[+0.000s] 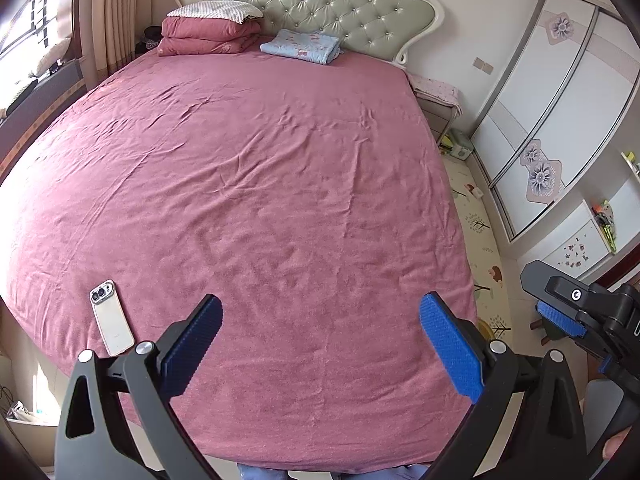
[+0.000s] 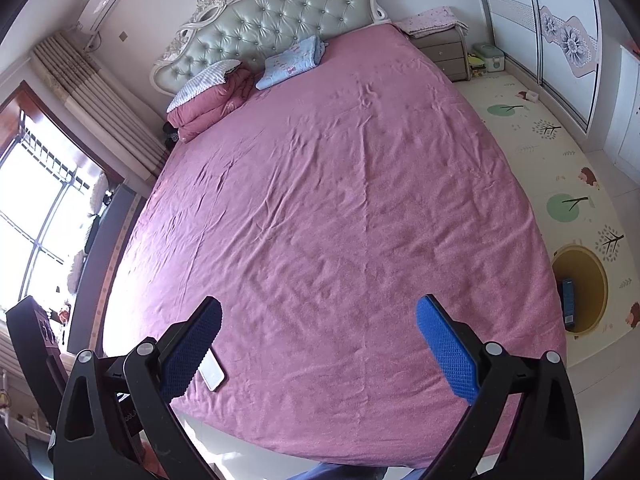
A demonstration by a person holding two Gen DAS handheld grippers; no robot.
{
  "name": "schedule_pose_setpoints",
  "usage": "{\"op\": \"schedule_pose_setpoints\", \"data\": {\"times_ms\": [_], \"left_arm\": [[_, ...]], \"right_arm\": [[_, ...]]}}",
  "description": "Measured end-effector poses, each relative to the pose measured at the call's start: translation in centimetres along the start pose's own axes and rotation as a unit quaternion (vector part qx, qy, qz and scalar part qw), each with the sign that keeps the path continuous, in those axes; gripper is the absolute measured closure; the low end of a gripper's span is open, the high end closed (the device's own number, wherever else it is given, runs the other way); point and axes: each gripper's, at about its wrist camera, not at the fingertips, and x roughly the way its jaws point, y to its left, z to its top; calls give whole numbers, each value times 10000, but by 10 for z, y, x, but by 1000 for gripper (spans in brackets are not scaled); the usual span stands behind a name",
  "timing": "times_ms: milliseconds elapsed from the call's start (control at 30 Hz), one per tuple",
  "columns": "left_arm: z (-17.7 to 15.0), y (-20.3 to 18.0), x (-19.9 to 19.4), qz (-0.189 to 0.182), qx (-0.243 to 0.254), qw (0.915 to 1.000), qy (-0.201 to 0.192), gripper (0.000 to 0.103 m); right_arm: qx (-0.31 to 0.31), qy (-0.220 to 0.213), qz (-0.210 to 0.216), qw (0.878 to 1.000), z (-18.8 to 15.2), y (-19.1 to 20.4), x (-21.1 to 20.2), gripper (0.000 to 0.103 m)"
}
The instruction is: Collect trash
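at the foot of the bed (image 1: 260, 160), the left hand-held gripper (image 1: 320, 344) and right hand-held gripper (image 2: 318, 344) both hover with jaws apart, holding nothing. a phone (image 1: 111, 317) lies near left. no trash shows on the sheet. a yellow bin (image 2: 580, 292), holding a dark box, stands on the floor right; next is likely searching.

Yellow bin (image 2: 598, 280) on floor beside bed; dark blue box (image 2: 568, 304) inside.
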Motion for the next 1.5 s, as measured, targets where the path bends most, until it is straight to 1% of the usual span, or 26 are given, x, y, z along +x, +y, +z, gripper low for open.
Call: {"op": "schedule_pose_setpoints", "data": {"times_ms": [100, 567, 733, 1000, 1200, 1300, 1500], "left_arm": [[1, -1, 3, -28, -6, 10000, 61, 4], [0, -6, 11, -188, -16, 9996, 208, 4], [1, -12, 10, -179, 92, 9997, 157, 4], [3, -15, 12, -200, 139, 9996, 160, 4], [6, -16, 13, -135, 146, 9997, 121, 4], [6, -16, 14, -159, 137, 9997, 121, 4], [7, -22, 12, -181, 243, 9995, 31, 4]], "right_arm": [[-64, 61, 45, 10000, 0, 1, 2, 9], [14, -22, -70, 10000, 1, -8, -7, 9], [112, 28, -115, 9999, 1, -13, -5, 9], [122, -31, -124, 9998, 4, -14, -7, 9], [208, 10, -110, 9997, 3, -18, -4, 9], [240, -4, -131, 9996, 4, -19, -5, 9], [240, -21, -139, 9996, 3, -19, -5, 9]]}}
